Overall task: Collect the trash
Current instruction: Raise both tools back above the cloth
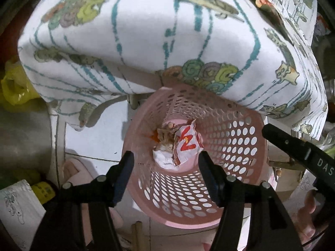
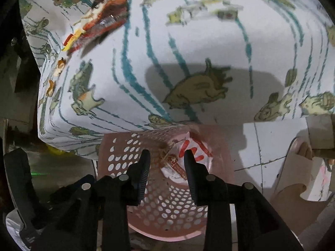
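A pink perforated waste basket (image 1: 236, 146) stands on the tiled floor beside a cloth-covered table. At its bottom lie a white wrapper with red marks (image 1: 187, 144) and brownish scraps (image 1: 165, 135). My left gripper (image 1: 165, 165) is open and empty above the basket's mouth. In the right wrist view the same basket (image 2: 171, 205) and wrapper (image 2: 194, 148) show. My right gripper (image 2: 167, 159) is open and empty over the basket. An orange-red snack wrapper (image 2: 100, 27) lies on the table near its left edge.
The table wears a white cloth with green animal prints and teal lines (image 1: 146, 31). A yellow plastic bag (image 1: 12, 85) and a metal pot (image 1: 23, 136) are at the left. The right gripper's body (image 1: 301, 146) shows at the right. White floor tiles (image 2: 270, 144) surround the basket.
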